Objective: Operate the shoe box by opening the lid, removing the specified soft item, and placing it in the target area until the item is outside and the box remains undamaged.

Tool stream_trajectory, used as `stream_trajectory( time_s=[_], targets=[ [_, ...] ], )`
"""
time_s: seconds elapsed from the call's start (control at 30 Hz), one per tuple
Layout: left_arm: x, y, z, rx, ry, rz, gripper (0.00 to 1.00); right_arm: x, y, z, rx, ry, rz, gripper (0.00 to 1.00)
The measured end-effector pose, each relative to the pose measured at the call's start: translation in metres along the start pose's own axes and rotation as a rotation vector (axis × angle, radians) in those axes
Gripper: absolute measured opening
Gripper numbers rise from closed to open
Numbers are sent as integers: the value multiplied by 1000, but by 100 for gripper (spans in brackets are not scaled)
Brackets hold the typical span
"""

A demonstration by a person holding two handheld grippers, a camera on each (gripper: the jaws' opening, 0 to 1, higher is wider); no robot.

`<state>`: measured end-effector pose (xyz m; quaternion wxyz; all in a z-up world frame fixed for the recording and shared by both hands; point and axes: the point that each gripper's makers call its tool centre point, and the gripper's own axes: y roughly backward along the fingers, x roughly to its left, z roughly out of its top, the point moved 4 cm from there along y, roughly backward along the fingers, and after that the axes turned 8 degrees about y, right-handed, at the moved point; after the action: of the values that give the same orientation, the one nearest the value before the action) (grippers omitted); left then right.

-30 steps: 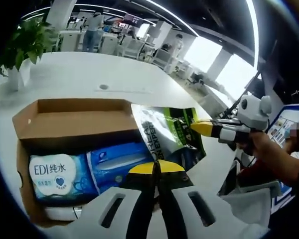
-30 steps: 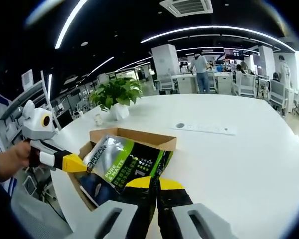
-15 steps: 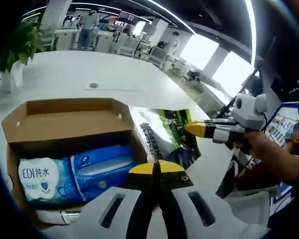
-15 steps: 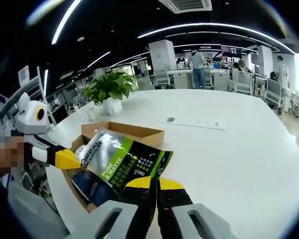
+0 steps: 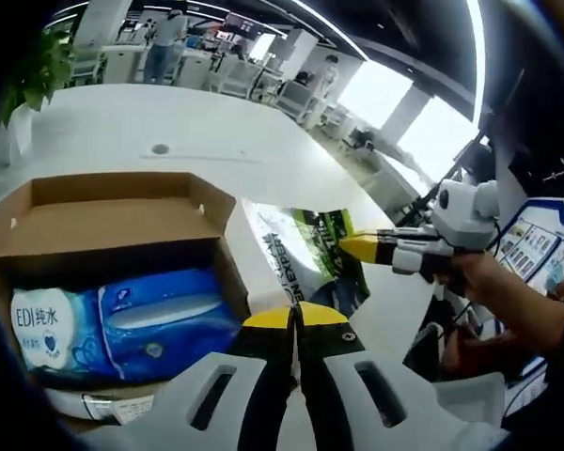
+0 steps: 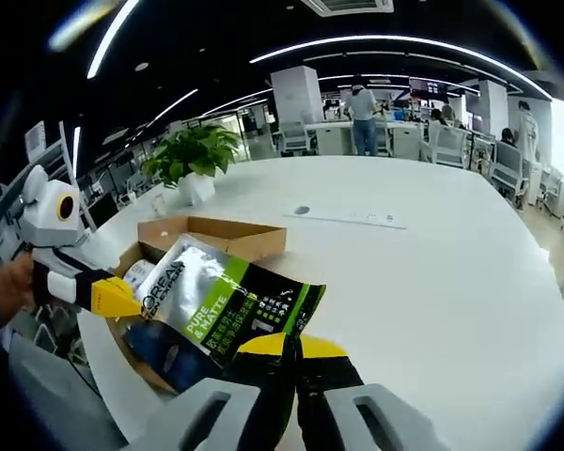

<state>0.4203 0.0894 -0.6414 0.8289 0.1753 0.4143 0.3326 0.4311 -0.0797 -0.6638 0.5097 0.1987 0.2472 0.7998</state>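
The shoe box (image 5: 113, 211), open-topped brown cardboard, is sitting on a white table (image 5: 150, 122); its flap is standing up on the far side in the left gripper view. Inside the box a blue wipes pack (image 5: 122, 319) marked "EDI" is lying flat along the near wall, w/ a white item partly showing beneath it at the box's near edge.

The soft item, a silver-green-black pouch (image 6: 221, 305) printed "PURE & MATTE", is hanging outside the box, just beside its right-hand wall in the left gripper view (image 5: 305, 258). In the right gripper view it is overlapping the front of the box (image 6: 216, 240), so whether it is touching the rim can't be told.

The right gripper (image 6: 296, 346) is holding the pouch: its 2 yellow-tipped jaws are pressed together on the pouch's lower edge. It is also appearing in the left gripper view (image 5: 362, 247), to the right of the box, a hand behind it.

The left gripper (image 5: 296, 318) has its 2 jaws together w/ nothing visible between them, tips near the box's near-right corner. In the right gripper view it (image 6: 113, 296) is sitting left of the box, tip at the pouch's upper corner; contact can't be told.

A potted plant (image 6: 193, 155) is standing beyond the box on the table. People are standing at desks far behind it.
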Motion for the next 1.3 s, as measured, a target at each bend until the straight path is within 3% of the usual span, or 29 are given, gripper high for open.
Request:
stream_trajectory(
  time_s=[0.83,1.13,1.3],
  targets=[
    [-10,-42,-13,64,-35,37,0,-31,-11,-26,79,27,-41,0],
    [-9,-53,-18,93,-106,67,0,-36,-17,-37,102,38,-45,0],
    [-10,-61,-19,119,-199,89,0,-41,-22,-42,116,38,-52,0]
  ],
)
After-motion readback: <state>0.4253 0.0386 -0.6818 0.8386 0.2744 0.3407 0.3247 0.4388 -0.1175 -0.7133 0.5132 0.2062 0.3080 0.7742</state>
